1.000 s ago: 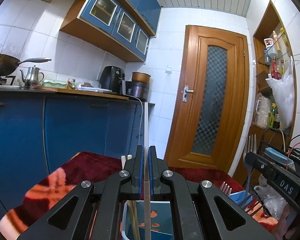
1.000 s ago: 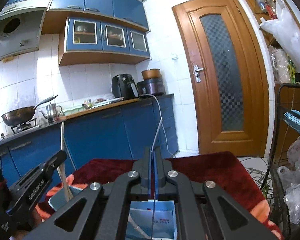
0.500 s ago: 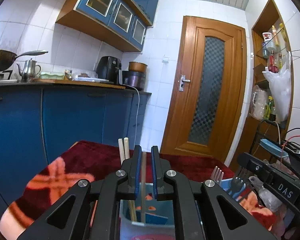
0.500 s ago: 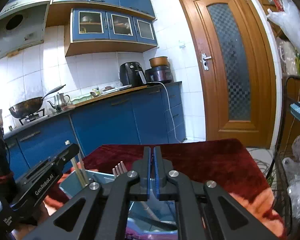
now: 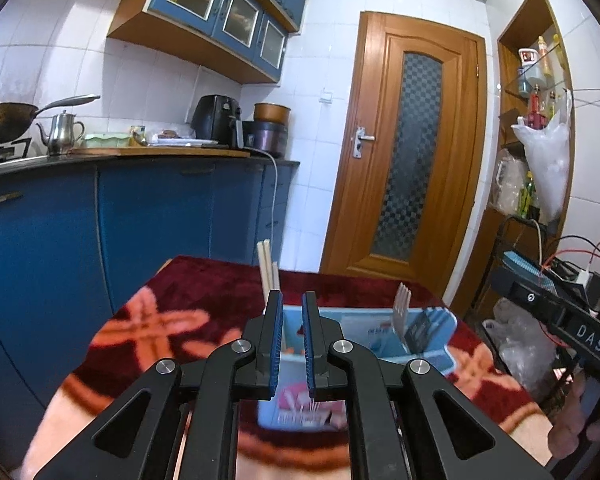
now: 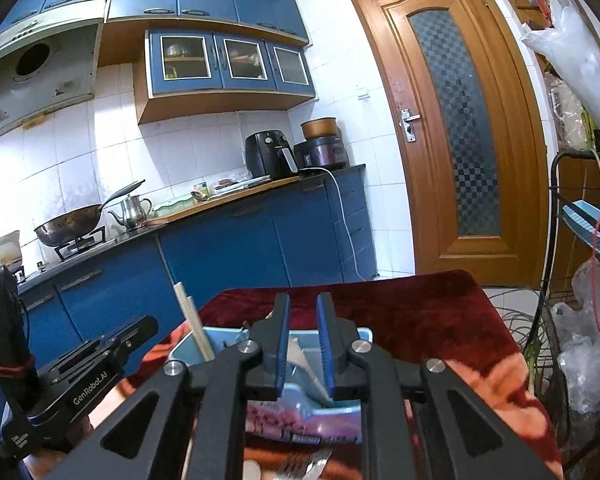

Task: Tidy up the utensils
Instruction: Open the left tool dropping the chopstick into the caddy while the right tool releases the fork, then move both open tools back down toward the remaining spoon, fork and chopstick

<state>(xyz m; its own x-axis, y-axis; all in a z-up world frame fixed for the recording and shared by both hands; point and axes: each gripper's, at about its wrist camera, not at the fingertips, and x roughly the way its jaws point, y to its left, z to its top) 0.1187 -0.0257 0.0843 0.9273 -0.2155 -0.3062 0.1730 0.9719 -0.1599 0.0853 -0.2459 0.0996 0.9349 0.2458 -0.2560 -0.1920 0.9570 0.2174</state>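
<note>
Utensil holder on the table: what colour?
Light blue plastic utensil holder, clearest in the left wrist view.

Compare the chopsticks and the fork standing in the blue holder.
The chopsticks are pale wooden sticks, plain at the top; the fork is shiny metal with tines pointing up. The chopsticks stand at the left end of the blue holder and rise higher; the fork stands toward its right end. Both stand upright in it.

The right tongs [image 6: 302, 344] sit at the lower middle of the frame; their jaws have just been opening and nothing is between them. Behind them a light blue holder [image 6: 188, 346] stands on the red-clothed surface [image 6: 440, 312], chopsticks [image 6: 192, 320] leaning in its left compartment. The left tongs [image 6: 140, 330] show at lower left.
</note>
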